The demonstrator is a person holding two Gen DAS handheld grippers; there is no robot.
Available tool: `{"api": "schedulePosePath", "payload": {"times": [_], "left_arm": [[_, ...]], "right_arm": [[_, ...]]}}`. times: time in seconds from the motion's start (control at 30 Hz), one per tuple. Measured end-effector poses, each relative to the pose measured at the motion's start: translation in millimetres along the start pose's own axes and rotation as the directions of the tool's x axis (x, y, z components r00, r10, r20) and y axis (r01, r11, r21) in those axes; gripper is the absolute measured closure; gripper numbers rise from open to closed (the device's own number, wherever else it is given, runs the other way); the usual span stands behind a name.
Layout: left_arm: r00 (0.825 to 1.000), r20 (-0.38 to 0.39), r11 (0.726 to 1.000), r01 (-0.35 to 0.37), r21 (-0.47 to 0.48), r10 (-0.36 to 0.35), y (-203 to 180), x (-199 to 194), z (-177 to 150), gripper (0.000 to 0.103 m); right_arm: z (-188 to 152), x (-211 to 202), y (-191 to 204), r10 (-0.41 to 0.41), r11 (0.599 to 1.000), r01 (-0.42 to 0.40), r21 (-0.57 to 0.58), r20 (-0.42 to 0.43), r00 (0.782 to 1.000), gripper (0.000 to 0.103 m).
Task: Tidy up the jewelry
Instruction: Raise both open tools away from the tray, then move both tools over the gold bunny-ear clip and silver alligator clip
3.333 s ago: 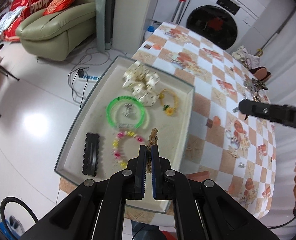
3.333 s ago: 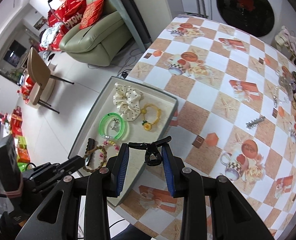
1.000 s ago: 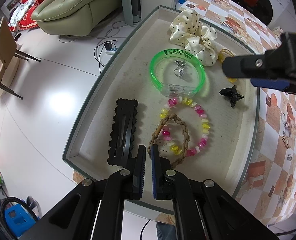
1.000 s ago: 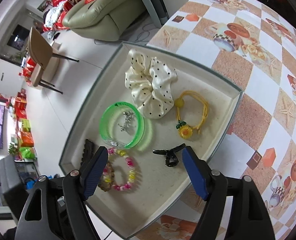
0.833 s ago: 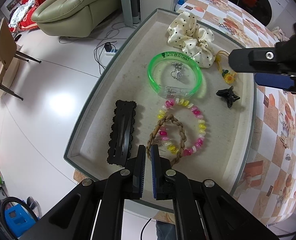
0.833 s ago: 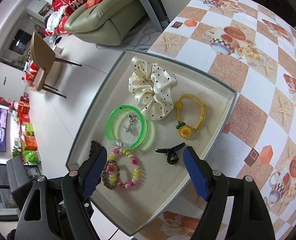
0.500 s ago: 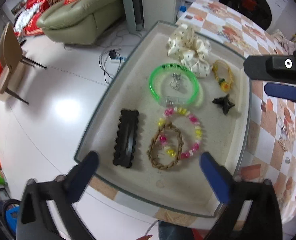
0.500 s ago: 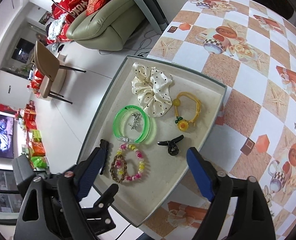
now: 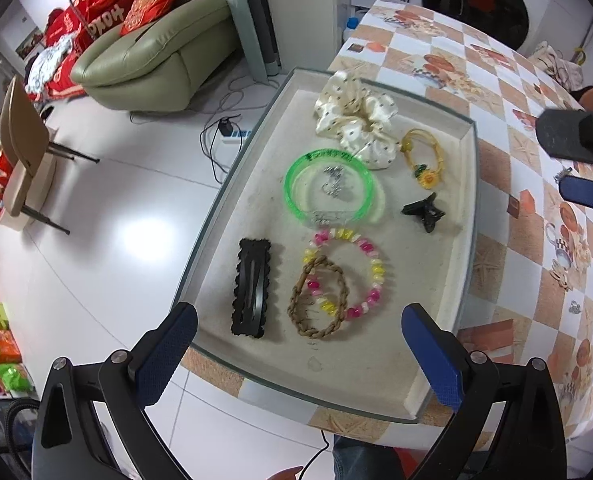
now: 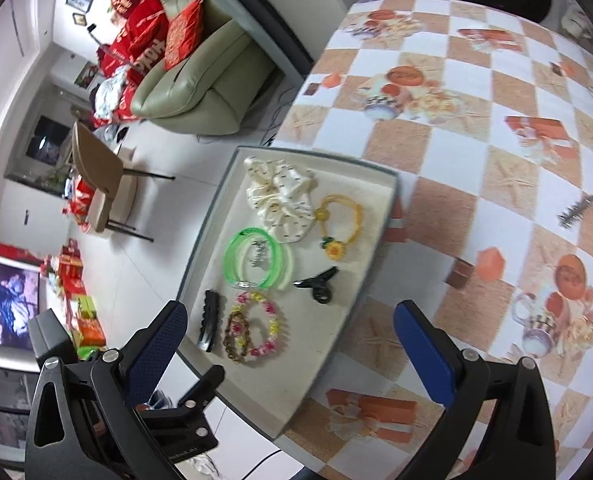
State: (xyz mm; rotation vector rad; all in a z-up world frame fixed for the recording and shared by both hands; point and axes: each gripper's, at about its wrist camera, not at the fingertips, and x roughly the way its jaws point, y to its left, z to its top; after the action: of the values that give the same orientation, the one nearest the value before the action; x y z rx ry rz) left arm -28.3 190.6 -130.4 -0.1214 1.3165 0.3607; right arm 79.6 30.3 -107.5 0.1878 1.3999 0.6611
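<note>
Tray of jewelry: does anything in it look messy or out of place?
Mostly tidy. One oddity: the braided brown loop lies across the pink and yellow bead bracelet instead of apart from it, near the tray's front edge. A small silver piece also sits inside the green bangle.

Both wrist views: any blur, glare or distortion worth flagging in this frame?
Left wrist view: sharp, strong fisheye bending of the tray rim, a bright glare patch on the floor. Right wrist view: softer, with slight motion blur on the scrunchie and tablecloth; same barrel distortion and dark corner vignetting.
</note>
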Motion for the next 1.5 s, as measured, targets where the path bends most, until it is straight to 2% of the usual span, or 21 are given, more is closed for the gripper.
{"api": "schedulePosePath", "payload": {"times": [0.17,0.43,0.77,0.97,1.2,1.5], "left_arm": [[1.0,0.02,0.999,0.002,0.048,-0.003,-17,-13,7,0.0],[0.999,0.036,0.992,0.029,0.126,-0.034,-54,-21,21,0.0],[0.994,0.008,0.961,0.107,0.257,-0.113,-116,-20,29,0.0],[0.99,-0.009,0.938,0.135,0.32,-0.139,-155,-10,38,0.0],[0.987,0.004,0.904,0.143,0.404,-0.158,-197,2,54,0.0],[0.977,0.037,0.847,0.163,0.506,-0.21,-250,16,78,0.0]], "right_arm": [[-6,-21,-25,-0.029,0.999,0.028,0.038,0.019,0.999,0.0],[-24,-56,-85,-0.076,0.98,0.068,0.185,0.04,0.996,0.0],[-66,-91,-164,-0.165,0.926,0.14,0.35,0.042,0.985,0.0],[-91,-96,-202,-0.218,0.888,0.19,0.418,0.021,0.976,0.0],[-109,-95,-222,-0.284,0.87,0.255,0.423,0.007,0.959,0.0],[-113,-80,-199,-0.34,0.912,0.315,0.261,0.055,0.939,0.0]]}}
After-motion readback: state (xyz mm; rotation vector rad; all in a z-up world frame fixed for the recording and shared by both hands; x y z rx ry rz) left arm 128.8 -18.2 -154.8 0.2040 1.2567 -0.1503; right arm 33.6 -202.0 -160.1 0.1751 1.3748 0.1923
